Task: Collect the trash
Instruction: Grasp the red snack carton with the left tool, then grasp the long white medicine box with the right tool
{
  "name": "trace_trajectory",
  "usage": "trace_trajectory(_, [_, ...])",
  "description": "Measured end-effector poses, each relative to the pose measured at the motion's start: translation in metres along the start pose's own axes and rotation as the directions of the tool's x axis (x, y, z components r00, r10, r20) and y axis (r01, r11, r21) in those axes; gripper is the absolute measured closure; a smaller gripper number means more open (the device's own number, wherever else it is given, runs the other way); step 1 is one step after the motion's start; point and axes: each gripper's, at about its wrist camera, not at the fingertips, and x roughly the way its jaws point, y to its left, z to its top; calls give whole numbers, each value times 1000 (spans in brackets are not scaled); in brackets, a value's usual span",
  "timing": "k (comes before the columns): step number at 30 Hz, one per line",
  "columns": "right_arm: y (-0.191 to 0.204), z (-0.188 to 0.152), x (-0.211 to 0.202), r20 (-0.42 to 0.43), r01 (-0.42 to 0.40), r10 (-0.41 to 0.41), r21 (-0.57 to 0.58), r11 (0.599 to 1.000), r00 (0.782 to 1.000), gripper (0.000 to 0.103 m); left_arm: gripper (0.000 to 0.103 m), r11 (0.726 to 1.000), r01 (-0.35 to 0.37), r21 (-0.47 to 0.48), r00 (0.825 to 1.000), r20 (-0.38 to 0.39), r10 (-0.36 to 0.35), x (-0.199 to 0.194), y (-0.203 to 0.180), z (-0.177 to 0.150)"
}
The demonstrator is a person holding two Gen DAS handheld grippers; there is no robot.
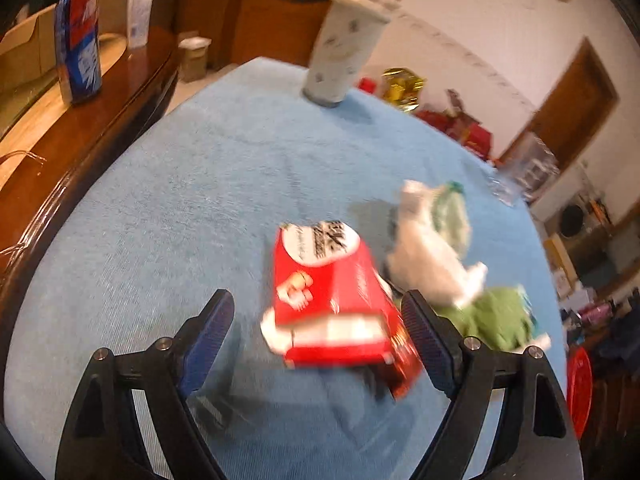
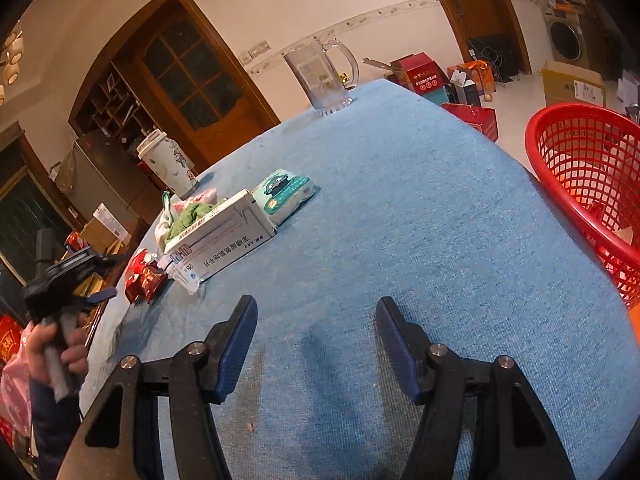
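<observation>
The left gripper [image 1: 316, 314] stands open around a red box [image 1: 332, 300] lying on the blue-covered bench [image 2: 400, 208], pads not pressing. The right gripper [image 2: 316, 320] hangs open, empty. The red basket [image 2: 560, 152] beside the bench holds a few scraps.

Each hand-held gripper, the left gripper [image 1: 318, 310] and the right gripper [image 2: 316, 318] alike, has black plastic linkage arms with triangular cut-outs, round silver screws at the pivots and two fingers faced with ribbed dark-blue pads [image 2: 236, 344]. The person's left hand [image 2: 56, 348] emerges from a dark-blue sleeve [image 2: 52, 420] beneath a pink patterned garment [image 2: 14, 396].
</observation>
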Motion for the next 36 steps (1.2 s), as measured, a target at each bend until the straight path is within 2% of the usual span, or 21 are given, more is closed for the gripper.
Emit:
trace_trajectory(1, [0, 0, 0, 0, 0, 0, -3, 1000, 1000, 37, 18, 1000, 7, 3, 1000, -13, -7, 6, -1, 3])
trace_trajectory(3, [2, 0, 0, -2, 0, 0, -11, 1000, 1000, 37, 18, 999, -28, 16, 998, -51, 28, 21, -8, 5])
trace_trajectory(5, [2, 0, 1, -5, -3, 3, -15, 1000, 1000, 37, 19, 999, 7, 51, 998, -59, -4, 29, -16, 0])
trace_trajectory(7, [1, 0, 1, -7, -8, 7, -12, 1000, 1000, 37, 22, 997, -9, 77, 998, -55, 14, 30, -23, -7])
trace_trajectory(8, [1, 0, 2, -8, -10, 10, -10, 1000, 1000, 37, 33, 997, -8, 81, 999, -40, 11, 27, -23, -10])
trace_trajectory(10, [1, 0, 2, -7, -13, 13, -9, 1000, 1000, 37, 38, 997, 17, 73, 1000, -18, -16, 18, -18, -18])
trace_trajectory(14, [1, 0, 2, -7, -10, 10, -12, 1000, 1000, 37, 58, 995, 84, 59, 996, 38, -87, -8, 0, -29])
trace_trajectory(21, [16, 7, 6, -30, 16, -18, -64, 998, 999, 37, 58, 986, 143, 80, 985, 89, -150, -38, 23, -62])
trace_trajectory(24, [31, 29, 11, -30, 0, -3, -97, 995, 1000, 37, 59, 986, 133, 103, 984, 108, -144, -42, 23, -75])
trace_trajectory(27, [45, 58, 23, -22, -42, 40, -106, 993, 999, 37, 59, 984, 134, 115, 982, 114, -147, -39, 20, -74])
trace_trajectory(28, [49, 66, 29, -19, -46, 45, -111, 993, 999, 40, 59, 984, 138, 110, 982, 113, -151, -38, 22, -74])
trace_trajectory(30, [58, 83, 47, -36, -66, 62, -115, 991, 997, 60, 59, 983, 153, 98, 980, 110, -163, -36, 25, -74])
trace_trajectory(33, [64, 102, 80, -61, -70, 65, -101, 992, 996, 60, 59, 984, 155, 85, 981, 107, -164, -34, 28, -73])
trace_trajectory(36, [62, 105, 108, -113, -83, 74, -73, 994, 991, 60, 59, 985, 154, 76, 982, 102, -161, -32, 29, -72])
